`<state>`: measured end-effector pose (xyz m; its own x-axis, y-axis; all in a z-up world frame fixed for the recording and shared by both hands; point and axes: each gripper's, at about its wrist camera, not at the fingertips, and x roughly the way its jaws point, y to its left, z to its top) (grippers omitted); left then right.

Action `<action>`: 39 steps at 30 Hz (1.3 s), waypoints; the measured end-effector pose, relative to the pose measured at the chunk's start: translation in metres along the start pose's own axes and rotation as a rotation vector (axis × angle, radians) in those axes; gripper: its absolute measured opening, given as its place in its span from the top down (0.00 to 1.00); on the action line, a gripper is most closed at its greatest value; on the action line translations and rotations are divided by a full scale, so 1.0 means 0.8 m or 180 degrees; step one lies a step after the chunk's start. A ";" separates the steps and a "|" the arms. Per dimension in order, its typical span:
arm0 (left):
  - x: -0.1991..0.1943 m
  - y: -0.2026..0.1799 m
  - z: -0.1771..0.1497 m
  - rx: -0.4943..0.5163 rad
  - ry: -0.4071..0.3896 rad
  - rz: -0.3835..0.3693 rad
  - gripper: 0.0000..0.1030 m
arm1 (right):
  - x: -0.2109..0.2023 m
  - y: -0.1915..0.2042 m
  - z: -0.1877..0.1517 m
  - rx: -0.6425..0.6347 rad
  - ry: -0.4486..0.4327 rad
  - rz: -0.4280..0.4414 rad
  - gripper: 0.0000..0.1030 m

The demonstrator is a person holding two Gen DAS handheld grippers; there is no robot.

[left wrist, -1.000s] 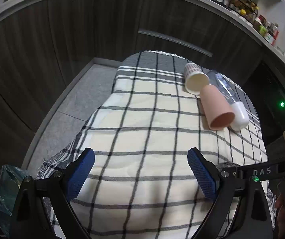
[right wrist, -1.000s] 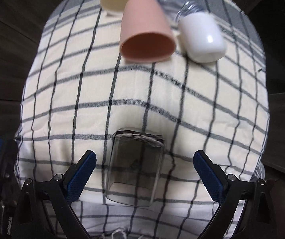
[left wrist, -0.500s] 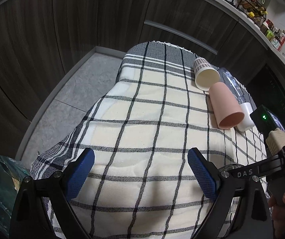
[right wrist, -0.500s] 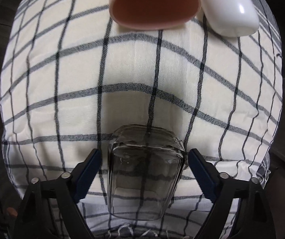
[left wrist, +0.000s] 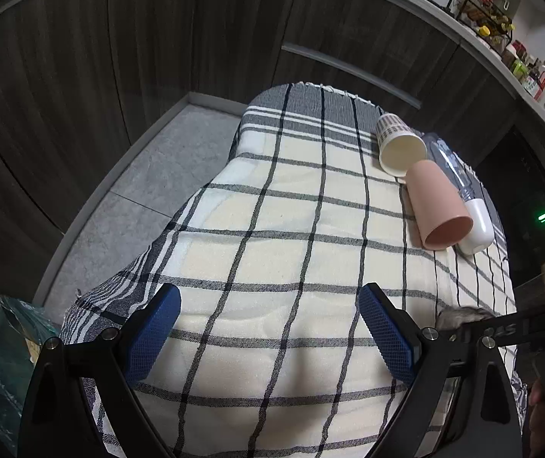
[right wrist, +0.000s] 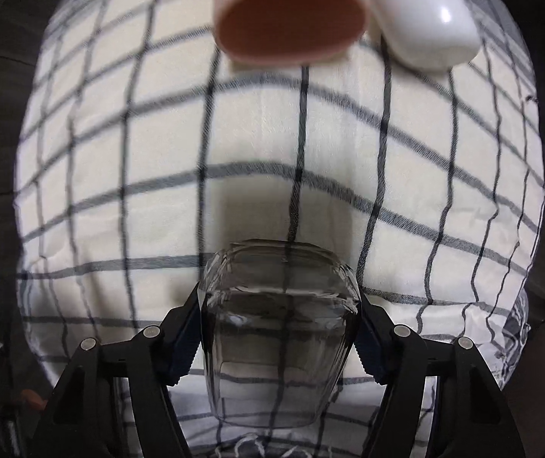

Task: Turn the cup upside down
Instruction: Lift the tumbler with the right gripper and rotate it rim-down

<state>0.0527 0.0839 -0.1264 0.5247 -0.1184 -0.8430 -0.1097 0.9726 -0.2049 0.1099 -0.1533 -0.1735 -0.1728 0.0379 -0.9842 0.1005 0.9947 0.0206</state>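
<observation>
A clear square glass cup (right wrist: 280,328) lies on its side on the checked cloth (right wrist: 234,145). My right gripper (right wrist: 278,339) is shut on it, blue pads pressed against both of its sides. A pink cup (right wrist: 291,15) lies on its side further ahead, mouth towards me; it also shows in the left wrist view (left wrist: 438,206). My left gripper (left wrist: 270,328) is open and empty above the near part of the cloth (left wrist: 291,252). A glimpse of the glass cup (left wrist: 459,315) shows at the right of that view.
A patterned paper cup (left wrist: 398,145) and a clear bottle with a white cap (left wrist: 470,213) lie beside the pink cup; the cap also shows in the right wrist view (right wrist: 421,23). Dark cabinets (left wrist: 158,38) stand behind. A green bag (left wrist: 5,362) sits low at the left.
My right gripper moved forward around the glass cup and closed on it. The left gripper stayed open and shifted only slightly.
</observation>
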 end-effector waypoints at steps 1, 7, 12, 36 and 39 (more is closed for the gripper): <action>0.000 0.001 -0.001 -0.0008 -0.0020 -0.0004 0.07 | -0.021 0.002 -0.007 -0.0052 -0.0332 0.0044 0.34; 0.000 0.007 -0.009 -0.0032 -0.0267 0.0043 0.07 | -0.070 0.001 -0.037 -0.0141 -0.1498 0.0045 0.34; 0.010 0.010 -0.016 -0.0021 -0.0312 0.0079 0.07 | -0.093 0.008 -0.067 -0.0111 -0.2453 -0.0089 0.34; 0.027 -0.023 -0.030 0.0437 -0.0378 0.0252 0.07 | -0.012 0.011 -0.050 0.0016 -0.3148 -0.0201 0.34; 0.028 -0.021 -0.029 0.0397 -0.0360 0.0242 0.07 | -0.012 0.009 -0.050 0.0034 -0.3122 -0.0156 0.34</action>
<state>0.0463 0.0606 -0.1536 0.6113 -0.0271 -0.7909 -0.0508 0.9960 -0.0735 0.0736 -0.1425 -0.1567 0.7129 -0.1042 -0.6935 0.1245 0.9920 -0.0210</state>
